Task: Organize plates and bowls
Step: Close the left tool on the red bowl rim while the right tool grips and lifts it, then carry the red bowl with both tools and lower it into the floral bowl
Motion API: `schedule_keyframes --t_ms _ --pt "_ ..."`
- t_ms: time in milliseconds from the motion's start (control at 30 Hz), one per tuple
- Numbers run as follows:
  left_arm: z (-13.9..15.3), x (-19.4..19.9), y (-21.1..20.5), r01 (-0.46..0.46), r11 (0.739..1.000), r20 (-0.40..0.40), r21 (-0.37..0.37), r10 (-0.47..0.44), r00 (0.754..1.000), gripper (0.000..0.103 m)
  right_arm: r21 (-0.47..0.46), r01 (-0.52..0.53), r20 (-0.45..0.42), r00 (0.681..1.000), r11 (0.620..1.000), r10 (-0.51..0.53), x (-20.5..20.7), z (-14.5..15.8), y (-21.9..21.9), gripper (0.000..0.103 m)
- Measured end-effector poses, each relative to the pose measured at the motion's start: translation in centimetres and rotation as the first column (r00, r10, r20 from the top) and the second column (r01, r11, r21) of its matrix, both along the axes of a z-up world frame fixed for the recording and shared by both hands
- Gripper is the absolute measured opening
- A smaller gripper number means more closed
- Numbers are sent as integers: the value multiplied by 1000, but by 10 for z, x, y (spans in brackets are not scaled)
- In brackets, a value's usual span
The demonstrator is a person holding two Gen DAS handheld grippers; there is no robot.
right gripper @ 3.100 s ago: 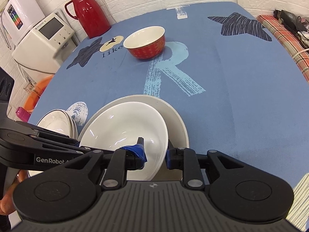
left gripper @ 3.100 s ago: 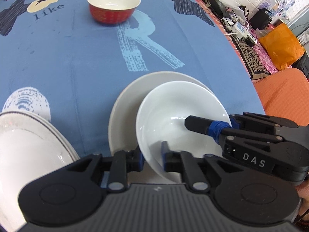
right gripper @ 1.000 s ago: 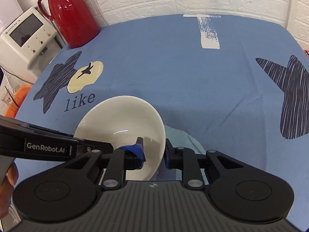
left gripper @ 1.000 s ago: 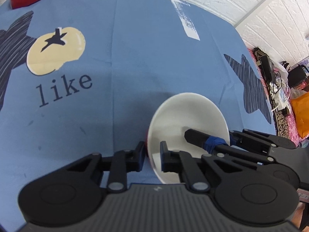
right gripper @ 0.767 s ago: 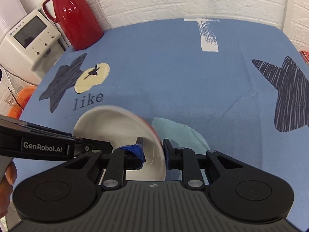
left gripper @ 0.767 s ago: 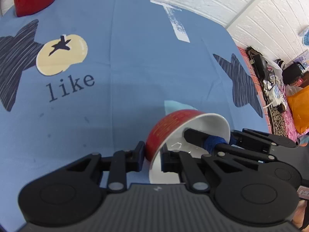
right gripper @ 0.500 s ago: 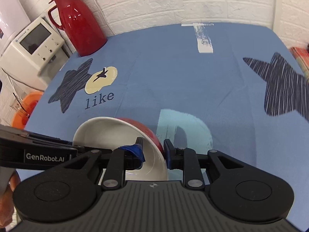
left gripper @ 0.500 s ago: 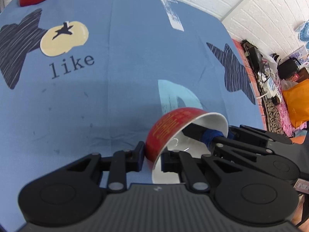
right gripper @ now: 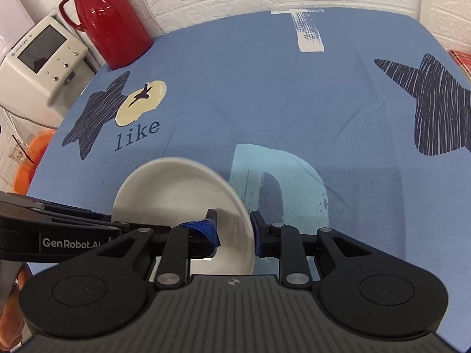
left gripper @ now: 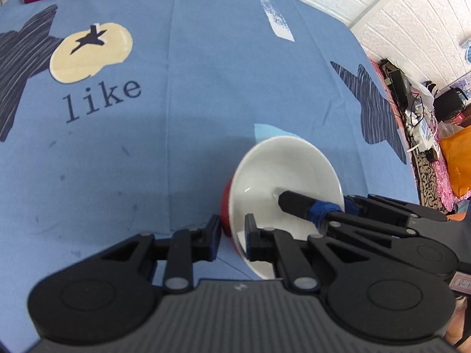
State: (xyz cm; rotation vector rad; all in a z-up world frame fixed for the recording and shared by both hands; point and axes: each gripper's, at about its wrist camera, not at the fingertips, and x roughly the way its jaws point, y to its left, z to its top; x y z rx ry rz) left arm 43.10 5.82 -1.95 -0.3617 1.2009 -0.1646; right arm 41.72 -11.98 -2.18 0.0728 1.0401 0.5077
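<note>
- Your left gripper [left gripper: 232, 236] is sitting at the lower centre of the left wrist view, its jaws nearly closed and pinching the near rim of the white bowl [left gripper: 282, 182]; one finger is outside the wall, the other inside.
- The white bowl is sitting inside the red bowl [left gripper: 226, 206], which is showing only as a red sliver at the white bowl's lower left edge in that view.
- Your right gripper [right gripper: 234, 232] is straddling the white bowl's [right gripper: 179, 197] rim at the lower centre of the right wrist view. Its jaws have just been opening; they are standing slightly apart with the rim between them, and you cannot tell from the blurred edge whether the pads are pressing.
- In the left wrist view your right gripper [left gripper: 297, 209] is reaching in from the lower right, its blue-taped finger lying inside the bowl.
- Both bowls are resting over the blue tablecloth [right gripper: 265, 88], beside the pale printed letter [right gripper: 282, 176] at mid-frame.
- A red jug [right gripper: 109, 20] is standing at the upper left of the right wrist view, with a white appliance [right gripper: 41, 58] just left of it.
</note>
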Motion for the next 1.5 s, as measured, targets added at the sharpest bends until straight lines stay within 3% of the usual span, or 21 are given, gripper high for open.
schedule_keyframes --t_ms 200,567,800,933,1200,1500 --pt "-4 -4 1 -2 1000 0 0 2 1000 5 -8 -23 -19 1000 1000 23 -2 -5 5 11" --pt "-6 -7 2 -9 1000 1 -11 9 1000 6 -144 -11 -6 1000 989 10 -10 -2 22 17" --pt "-7 -7 5 -32 999 -11 -27 32 999 4 -123 -11 29 999 992 15 -14 -2 18 1" --pt "-5 -9 5 -24 999 -26 -36 23 999 3 -146 -14 22 1000 989 17 -16 0 21 0" --pt "25 -31 4 -6 999 13 -47 7 1000 3 -158 -2 27 1000 987 6 -30 23 19 1" --pt "74 -100 -9 9 999 82 -34 -6 997 3 -150 9 107 994 989 7 -88 71 7 1"
